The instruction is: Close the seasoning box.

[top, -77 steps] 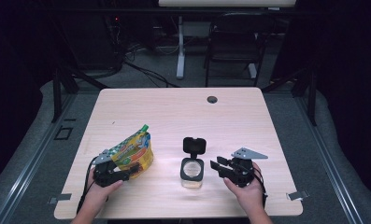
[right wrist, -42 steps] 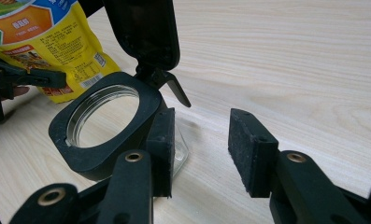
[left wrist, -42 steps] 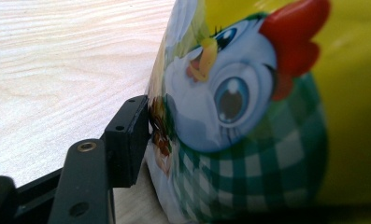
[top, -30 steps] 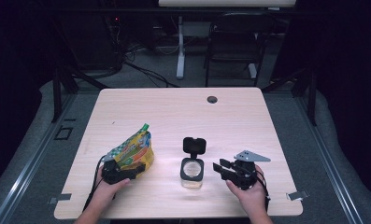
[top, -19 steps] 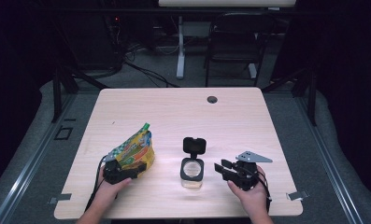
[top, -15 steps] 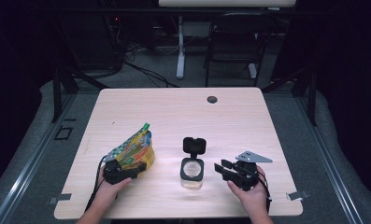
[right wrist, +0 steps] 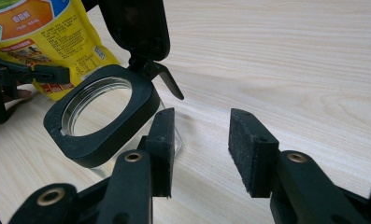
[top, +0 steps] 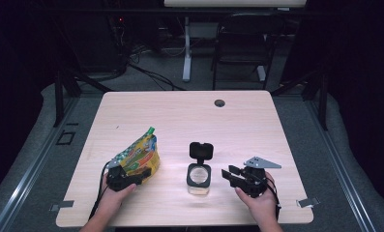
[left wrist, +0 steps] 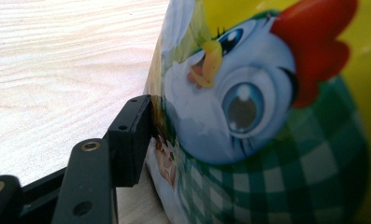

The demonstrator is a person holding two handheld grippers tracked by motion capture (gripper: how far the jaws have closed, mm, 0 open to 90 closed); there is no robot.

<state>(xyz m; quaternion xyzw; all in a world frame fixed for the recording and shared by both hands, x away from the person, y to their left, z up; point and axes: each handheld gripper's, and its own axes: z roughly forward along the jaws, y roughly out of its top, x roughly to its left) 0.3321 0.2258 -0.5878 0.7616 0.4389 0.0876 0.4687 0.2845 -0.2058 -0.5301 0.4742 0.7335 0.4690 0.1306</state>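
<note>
Left hand-held gripper (top: 140, 175) on pouch (top: 140, 153) (upright)

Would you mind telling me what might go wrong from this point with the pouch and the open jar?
1. The left gripper pinches the snack pouch low at one edge, so it might flop or slip when lifted.
2. The right gripper stands open beside the jar, not around it; unsteadied, the jar could tip or slide.
3. The raised lid stands hinged over the mouth and might block or catch the pouch.
</note>
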